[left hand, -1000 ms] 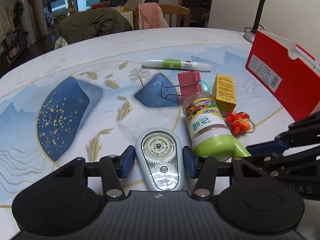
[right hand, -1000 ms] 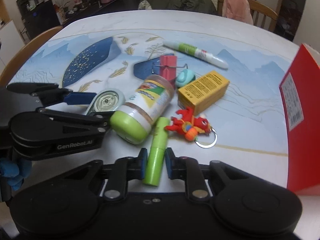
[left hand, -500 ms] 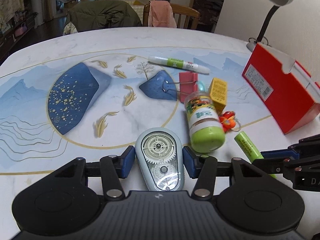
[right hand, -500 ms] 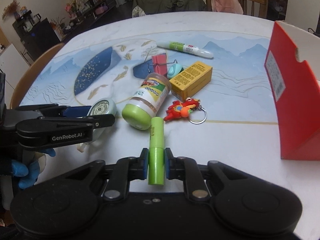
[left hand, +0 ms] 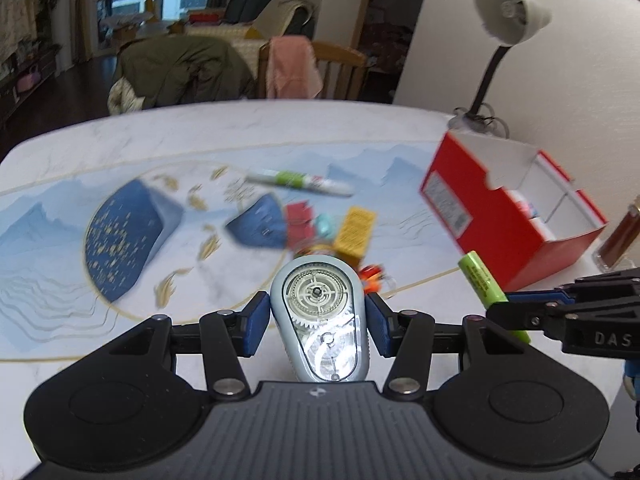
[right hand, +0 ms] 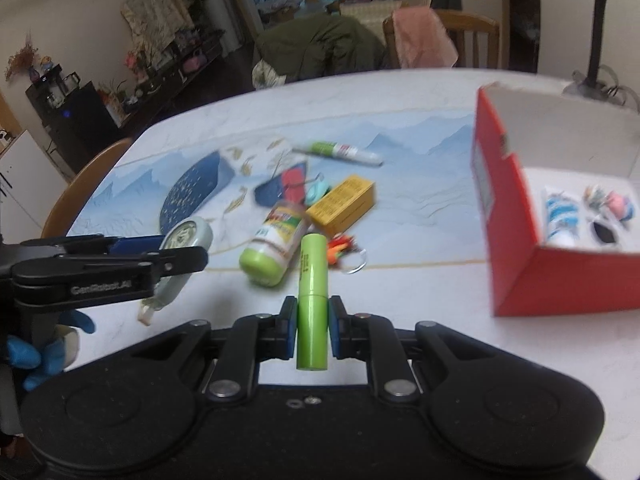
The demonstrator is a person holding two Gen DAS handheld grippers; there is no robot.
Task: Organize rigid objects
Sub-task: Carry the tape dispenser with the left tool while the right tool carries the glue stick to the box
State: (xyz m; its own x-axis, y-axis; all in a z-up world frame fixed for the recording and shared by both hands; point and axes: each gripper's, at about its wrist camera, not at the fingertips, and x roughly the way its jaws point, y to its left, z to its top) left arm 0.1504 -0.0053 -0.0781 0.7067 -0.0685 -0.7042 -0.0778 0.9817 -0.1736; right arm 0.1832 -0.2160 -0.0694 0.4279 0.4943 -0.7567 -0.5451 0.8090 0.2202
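My left gripper (left hand: 318, 320) is shut on a pale blue correction-tape dispenser (left hand: 320, 320) with a clear gear window, held above the table; it also shows in the right wrist view (right hand: 182, 252). My right gripper (right hand: 313, 322) is shut on a green cylindrical tube (right hand: 313, 300), lifted off the table; the tube shows at the right of the left wrist view (left hand: 486, 286). A red open box (right hand: 516, 216) with white compartments holds several small items. A green-lidded jar (right hand: 274, 240), yellow box (right hand: 344, 204), orange keychain (right hand: 340, 248), red binder clip (right hand: 292, 182) and white-green marker (right hand: 344, 152) lie on the table.
The patterned table (right hand: 420, 208) has a desk lamp (left hand: 504, 40) at its far right corner behind the red box. A brown bottle (left hand: 618, 236) stands right of the box. Chairs with a coat and a pink cloth (left hand: 292, 66) stand at the far edge.
Both grippers have risen with their objects. The view has swung towards the red box, which now shows its open compartments. The table items have stayed put.
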